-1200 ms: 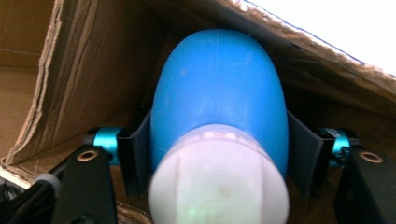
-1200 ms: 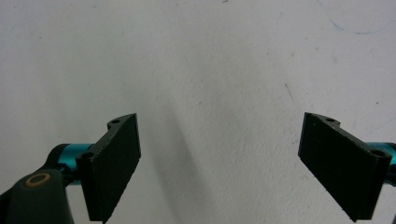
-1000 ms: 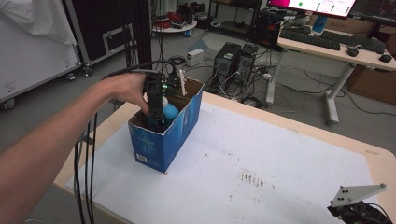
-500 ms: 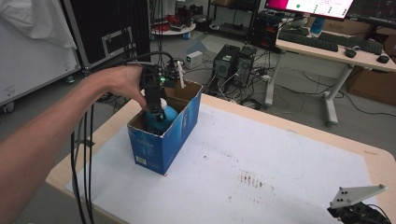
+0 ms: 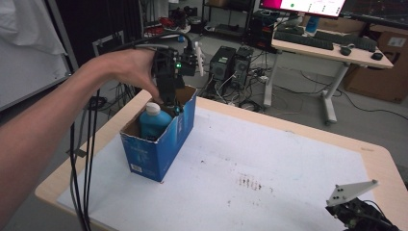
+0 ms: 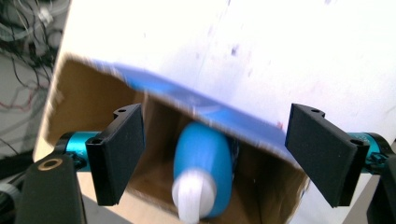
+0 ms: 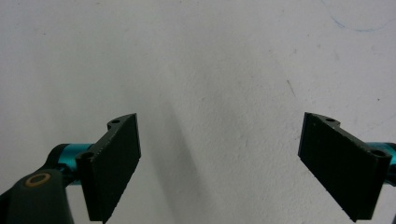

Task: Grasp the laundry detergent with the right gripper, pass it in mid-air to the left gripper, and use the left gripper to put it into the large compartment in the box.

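My left gripper [image 6: 212, 154] hangs above the open blue cardboard box [image 5: 159, 139], jaws spread wide, gripping nothing. Inside the box stands a blue plastic bottle with a white cap [image 5: 153, 120], upright, against the box's near-left end; brown inner walls show around it. The box sits near the left edge of the white-covered table [image 5: 269, 163], with broad bare surface to its right. My right gripper [image 7: 219, 163] is also wide, over bare tabletop.
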Tool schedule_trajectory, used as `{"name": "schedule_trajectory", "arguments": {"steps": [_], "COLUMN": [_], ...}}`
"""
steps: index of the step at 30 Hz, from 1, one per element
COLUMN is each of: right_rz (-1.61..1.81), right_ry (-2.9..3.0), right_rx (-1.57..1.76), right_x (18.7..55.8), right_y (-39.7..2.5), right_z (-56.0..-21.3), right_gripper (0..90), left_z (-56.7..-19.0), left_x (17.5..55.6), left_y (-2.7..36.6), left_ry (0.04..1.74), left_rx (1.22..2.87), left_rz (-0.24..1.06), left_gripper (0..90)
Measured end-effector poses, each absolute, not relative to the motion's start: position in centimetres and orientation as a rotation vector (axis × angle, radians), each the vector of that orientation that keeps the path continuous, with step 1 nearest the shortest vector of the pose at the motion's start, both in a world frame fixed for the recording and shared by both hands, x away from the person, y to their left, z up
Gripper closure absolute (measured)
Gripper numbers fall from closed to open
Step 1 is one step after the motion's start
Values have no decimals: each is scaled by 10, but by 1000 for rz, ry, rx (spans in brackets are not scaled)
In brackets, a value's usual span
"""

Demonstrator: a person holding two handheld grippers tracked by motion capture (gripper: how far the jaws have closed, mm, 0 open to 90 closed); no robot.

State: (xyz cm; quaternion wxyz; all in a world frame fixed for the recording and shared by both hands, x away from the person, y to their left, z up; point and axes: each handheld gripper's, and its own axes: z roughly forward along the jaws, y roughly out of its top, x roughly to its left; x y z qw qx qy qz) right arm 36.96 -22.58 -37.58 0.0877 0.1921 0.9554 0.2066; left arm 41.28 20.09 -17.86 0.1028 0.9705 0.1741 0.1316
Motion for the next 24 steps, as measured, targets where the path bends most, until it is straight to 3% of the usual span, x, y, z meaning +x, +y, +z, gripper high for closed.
{"name": "schedule_trajectory", "arguments": {"steps": [9,24], "right_rz": [613,630], "right_ry": [2834,2818], "right_rx": [585,593], "right_x": [368,366], "right_y": [-228,-229], "right_z": [-376,-370], "right_gripper": [122,122], "left_z": [-182,-250], "left_x": [422,421], "left_y": [127,53], "left_ry": [321,190], "left_rx": [2892,2956], "left_rz": [331,233], "left_gripper": [188,159]}}
